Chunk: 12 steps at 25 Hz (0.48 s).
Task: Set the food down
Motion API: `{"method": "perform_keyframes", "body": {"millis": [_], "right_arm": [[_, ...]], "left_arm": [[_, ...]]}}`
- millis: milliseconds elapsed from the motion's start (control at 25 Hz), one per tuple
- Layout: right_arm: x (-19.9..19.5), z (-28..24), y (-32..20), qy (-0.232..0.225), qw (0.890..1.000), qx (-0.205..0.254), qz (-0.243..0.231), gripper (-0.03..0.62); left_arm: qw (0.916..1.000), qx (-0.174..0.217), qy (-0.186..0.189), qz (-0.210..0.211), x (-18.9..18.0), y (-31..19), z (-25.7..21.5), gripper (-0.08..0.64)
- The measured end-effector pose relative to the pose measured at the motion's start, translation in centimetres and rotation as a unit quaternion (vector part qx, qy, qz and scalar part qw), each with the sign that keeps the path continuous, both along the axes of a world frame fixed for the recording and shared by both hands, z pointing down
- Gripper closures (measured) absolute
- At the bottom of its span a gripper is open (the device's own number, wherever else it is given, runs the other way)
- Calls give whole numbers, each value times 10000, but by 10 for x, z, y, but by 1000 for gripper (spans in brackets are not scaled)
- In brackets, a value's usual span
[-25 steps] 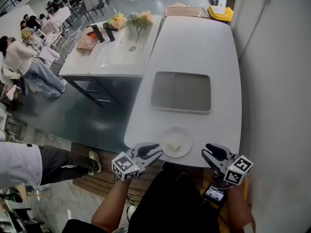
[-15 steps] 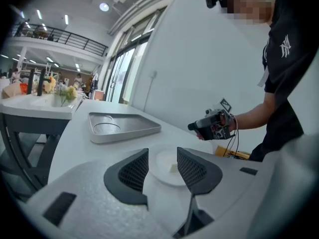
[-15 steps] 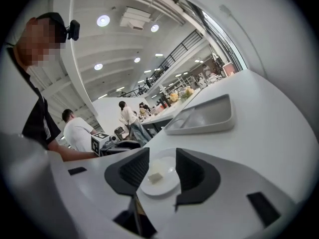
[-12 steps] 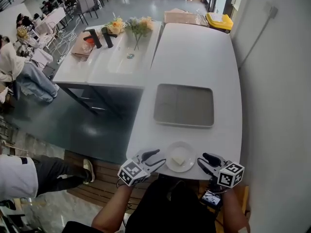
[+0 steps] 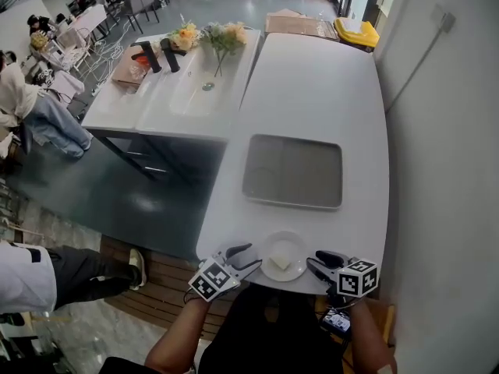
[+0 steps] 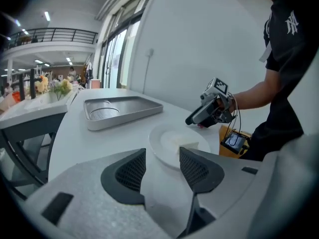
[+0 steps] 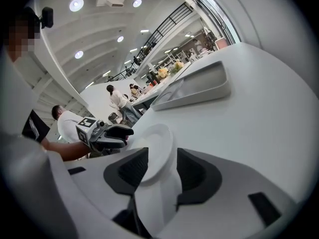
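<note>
White plate (image 5: 284,255) with pale food block (image 5: 281,262), flat on table (image 5: 327,92) at near edge, between left gripper (image 5: 251,255) and right gripper (image 5: 313,260); both spread, jaws just opened, gripping nothing. Release apparently complete; next, backing away without nudging the rim. Compared with a second earlier, both lower and wider open.

Food (image 5: 281,262) too small for identification

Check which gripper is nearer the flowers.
Left. Left gripper: left of the plate, on the flowers' side. Right gripper: right of it, farther off. Both have just been opening, plate rim loose between the jaws.
</note>
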State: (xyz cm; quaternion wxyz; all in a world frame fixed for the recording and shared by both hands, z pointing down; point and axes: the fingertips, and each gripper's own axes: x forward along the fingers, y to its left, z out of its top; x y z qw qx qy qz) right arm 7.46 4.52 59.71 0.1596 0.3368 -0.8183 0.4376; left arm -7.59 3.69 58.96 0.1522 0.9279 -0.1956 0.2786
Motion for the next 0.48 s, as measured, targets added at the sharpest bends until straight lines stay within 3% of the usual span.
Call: {"method": "perform_keyframes", "body": {"millis": [480], "right_arm": [[-9, 15, -2, 341, 9978, -435, -376, 440]], "left_arm": [[9977, -307, -584, 151, 9, 0, 21, 376]]}}
